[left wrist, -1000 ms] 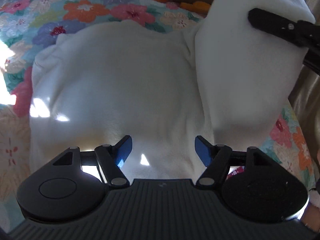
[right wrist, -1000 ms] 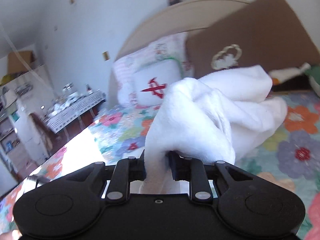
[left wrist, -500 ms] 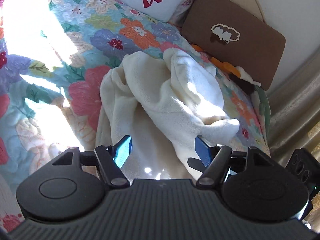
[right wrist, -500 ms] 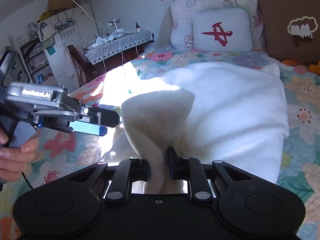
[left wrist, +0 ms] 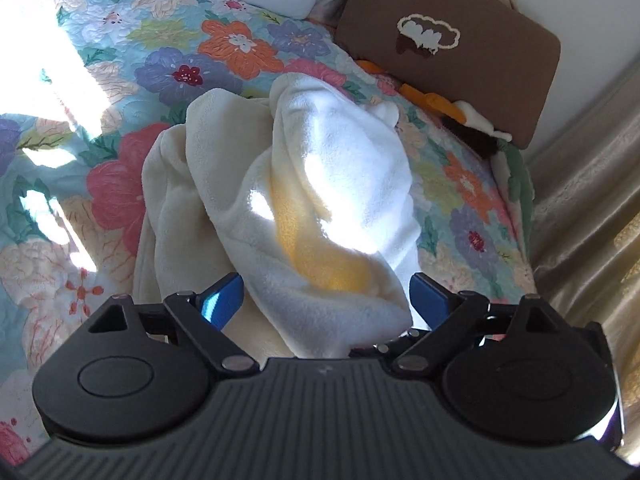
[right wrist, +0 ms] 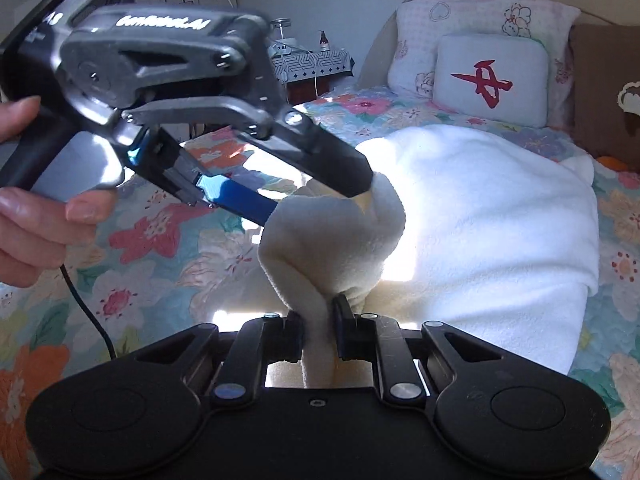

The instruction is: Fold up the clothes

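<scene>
A white fleece garment (left wrist: 320,184) lies bunched on the floral bedspread (left wrist: 120,92). My right gripper (right wrist: 318,336) is shut on a raised fold of the garment (right wrist: 480,216) and holds it above the bed. My left gripper (left wrist: 326,300) is open, with its blue-padded fingers on either side of that raised fold. In the right wrist view the left gripper (right wrist: 320,196) reaches in from the left, its jaws spread around the top of the bunched fold.
A white pillow with a red mark (right wrist: 490,80) and a brown cushion (left wrist: 448,48) lie at the head of the bed. A beige curtain (left wrist: 592,208) hangs to the right. A hand (right wrist: 36,216) holds the left gripper.
The right gripper carried the held fold across the garment toward the left gripper. The left gripper closed in, and its open fingers now straddle the fold.
</scene>
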`<state>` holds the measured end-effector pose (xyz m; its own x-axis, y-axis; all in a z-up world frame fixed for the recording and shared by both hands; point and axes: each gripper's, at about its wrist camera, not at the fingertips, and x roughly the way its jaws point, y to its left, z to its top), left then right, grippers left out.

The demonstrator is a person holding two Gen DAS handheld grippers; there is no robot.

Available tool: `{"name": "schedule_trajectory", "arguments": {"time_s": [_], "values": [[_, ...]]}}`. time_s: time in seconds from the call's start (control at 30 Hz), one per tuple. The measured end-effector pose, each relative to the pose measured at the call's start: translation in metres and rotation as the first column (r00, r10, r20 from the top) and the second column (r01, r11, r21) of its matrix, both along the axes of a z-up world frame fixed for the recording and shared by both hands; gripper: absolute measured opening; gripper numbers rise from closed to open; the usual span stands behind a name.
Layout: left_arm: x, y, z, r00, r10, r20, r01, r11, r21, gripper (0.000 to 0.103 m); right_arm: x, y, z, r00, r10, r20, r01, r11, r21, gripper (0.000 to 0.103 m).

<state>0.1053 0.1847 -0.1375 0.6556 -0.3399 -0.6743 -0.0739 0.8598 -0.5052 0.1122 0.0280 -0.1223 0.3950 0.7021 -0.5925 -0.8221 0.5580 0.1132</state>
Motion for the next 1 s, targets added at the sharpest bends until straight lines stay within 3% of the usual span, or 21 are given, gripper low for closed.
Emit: {"name": "schedule_trajectory", "arguments": {"time_s": [0.1, 0.13, 0.17, 0.2, 0.27, 0.37, 0.43, 0.47, 0.57, 0.6, 0.7, 0.77, 0.8, 0.9, 0.93, 1.0], "values": [[0.014, -0.001, -0.011, 0.997, 0.068, -0.034, -0.067, 0.997, 0.032, 0.091, -0.003, 0.002, -0.003, 0.999, 0.017, 0.028, -0.017, 1.0, -0.02, 0.019], [0.016, 0.002, -0.013, 0.995, 0.093, -0.025, -0.092, 0.995, 0.034, 0.084, -0.003, 0.001, -0.002, 0.999, 0.018, 0.03, -0.018, 1.0, -0.016, 0.019], [0.016, 0.003, -0.015, 0.996, 0.088, 0.003, -0.088, 0.996, 0.03, 0.055, -0.002, -0.001, 0.0, 1.0, 0.017, 0.027, -0.016, 1.0, -0.01, 0.018], [0.018, 0.003, -0.016, 0.997, 0.078, 0.011, -0.078, 0.996, 0.033, 0.039, -0.002, -0.003, 0.0, 1.0, 0.013, 0.027, -0.012, 1.0, -0.006, 0.018], [0.019, 0.002, -0.016, 0.997, 0.079, 0.019, -0.08, 0.994, 0.07, 0.027, -0.002, -0.008, 0.003, 1.0, 0.006, 0.013, -0.006, 1.0, -0.004, 0.019], [0.013, -0.008, -0.008, 0.994, 0.086, 0.06, -0.094, 0.985, 0.146, 0.024, 0.002, -0.018, 0.013, 0.999, -0.001, -0.046, 0.001, 1.0, 0.003, 0.023], [0.008, -0.014, 0.001, 0.992, 0.073, 0.101, -0.091, 0.978, 0.189, 0.024, 0.011, -0.034, 0.026, 0.993, -0.028, -0.113, 0.034, 0.998, 0.049, 0.04], [0.005, -0.015, 0.006, 0.991, 0.073, 0.115, -0.094, 0.977, 0.192, 0.023, 0.016, -0.045, 0.031, 0.989, -0.065, -0.131, 0.076, 0.994, 0.078, 0.048], [-0.007, -0.012, 0.017, 0.986, 0.088, 0.144, -0.114, 0.976, 0.186, 0.022, 0.035, -0.079, 0.041, 0.963, -0.199, -0.184, 0.228, 0.962, 0.152, 0.056], [-0.012, -0.01, 0.016, 0.984, 0.103, 0.145, -0.13, 0.974, 0.184, 0.022, 0.045, -0.089, 0.038, 0.943, -0.259, -0.209, 0.294, 0.943, 0.156, 0.064], [-0.032, -0.003, -0.011, 0.982, 0.167, 0.083, -0.181, 0.963, 0.202, 0.021, 0.065, -0.106, 0.015, 0.88, -0.384, -0.278, 0.427, 0.897, 0.113, 0.065], [-0.041, 0.001, -0.027, 0.981, 0.188, 0.037, -0.192, 0.96, 0.203, 0.021, 0.067, -0.105, -0.006, 0.868, -0.378, -0.321, 0.418, 0.906, 0.064, 0.066], [-0.045, 0.002, -0.034, 0.98, 0.199, 0.014, -0.197, 0.959, 0.204, 0.021, 0.065, -0.102, -0.015, 0.871, -0.357, -0.336, 0.398, 0.915, 0.06, 0.065], [-0.053, 0.0, -0.021, 0.982, 0.182, 0.044, -0.187, 0.959, 0.213, 0.021, 0.056, -0.088, -0.021, 0.88, -0.288, -0.377, 0.342, 0.936, 0.082, 0.068], [-0.053, 0.001, -0.022, 0.983, 0.18, 0.039, -0.185, 0.959, 0.217, 0.021, 0.052, -0.082, -0.019, 0.89, -0.279, -0.361, 0.324, 0.943, 0.07, 0.069], [-0.051, 0.003, -0.023, 0.983, 0.178, 0.031, -0.181, 0.958, 0.225, 0.022, 0.041, -0.063, -0.013, 0.935, -0.26, -0.242, 0.264, 0.964, -0.019, 0.07]]}}
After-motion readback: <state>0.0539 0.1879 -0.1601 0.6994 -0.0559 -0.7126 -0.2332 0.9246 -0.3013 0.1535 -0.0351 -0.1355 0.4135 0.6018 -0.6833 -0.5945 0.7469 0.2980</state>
